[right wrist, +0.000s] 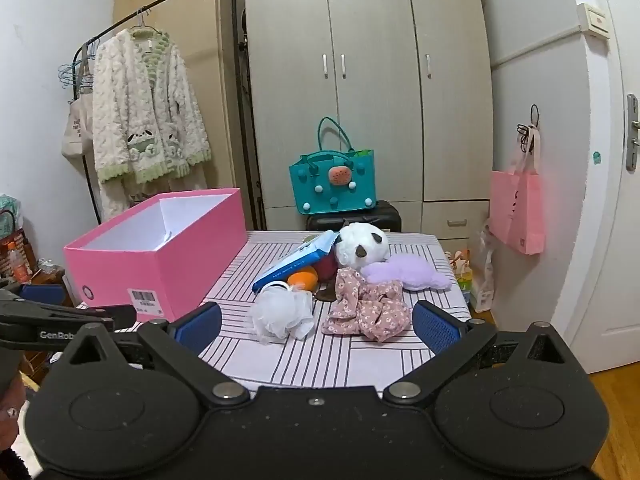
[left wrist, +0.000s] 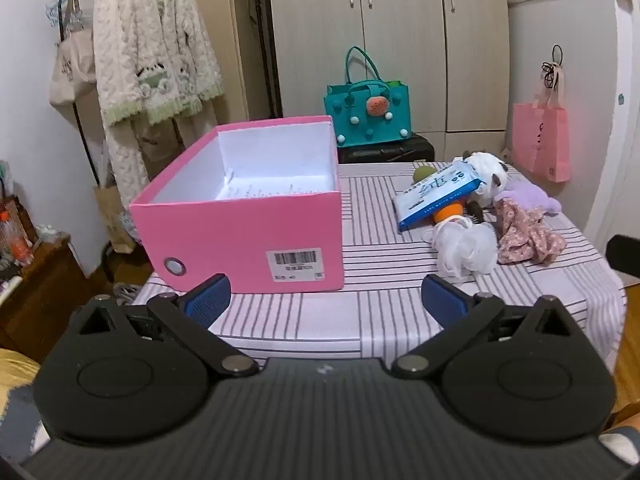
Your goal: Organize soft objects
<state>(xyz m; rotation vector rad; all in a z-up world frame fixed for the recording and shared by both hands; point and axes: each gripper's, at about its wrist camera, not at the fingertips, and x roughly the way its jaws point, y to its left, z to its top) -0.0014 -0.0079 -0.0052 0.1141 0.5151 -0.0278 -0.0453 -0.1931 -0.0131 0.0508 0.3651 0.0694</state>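
While both jaws gape wide and empty, right hand-held gripper has the white mesh pouf just ahead; left hand-held gripper faces the pink box. Nothing's packed yet, so grab first.

One open pink cardboard box with a white inside stands on the striped tablecloth at about nine o'clock. At two o'clock from it lies one heap of small things — one white plush panda, one blue-and-white flat packet leaning on it, one lilac fluffy piece, one pink flowered cloth bundle, one white mesh bath puff, one orange round item. Others in the heap are too hidden to count. Behind, at twelve o'clock: one teal felt tote bag. At three o'clock — one pink hanging shopping bag. At ten o'clock, one cream fleece robe on a hanger.
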